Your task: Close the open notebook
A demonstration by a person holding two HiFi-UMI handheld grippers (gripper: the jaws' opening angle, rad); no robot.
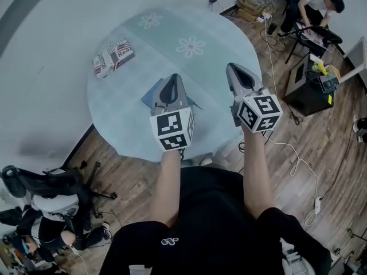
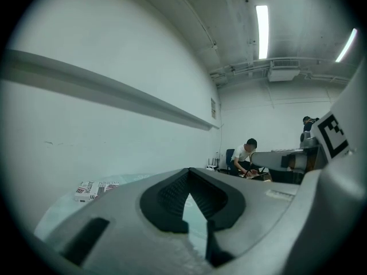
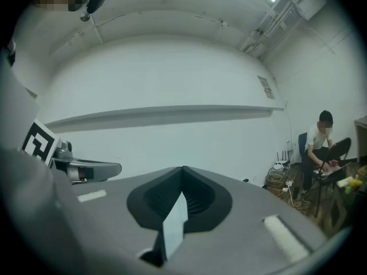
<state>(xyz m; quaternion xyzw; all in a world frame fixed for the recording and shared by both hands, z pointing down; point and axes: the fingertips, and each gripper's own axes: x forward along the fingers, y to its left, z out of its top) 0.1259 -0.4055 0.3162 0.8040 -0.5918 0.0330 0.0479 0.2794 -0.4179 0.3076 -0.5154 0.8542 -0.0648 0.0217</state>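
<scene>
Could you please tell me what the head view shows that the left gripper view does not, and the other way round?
Only the head view shows the whole round table, the blue notebook partly hidden behind the left gripper, and the black chair. Only the left gripper view shows the ceiling lights and that gripper's jaws closed together with nothing between them. Both show the patterned book, the seated person and the right gripper.

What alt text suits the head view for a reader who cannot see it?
A person holds the left gripper and right gripper, both shut, above a round pale-blue table. A blue notebook lies partly hidden beneath the left one; a patterned book lies beyond.
</scene>
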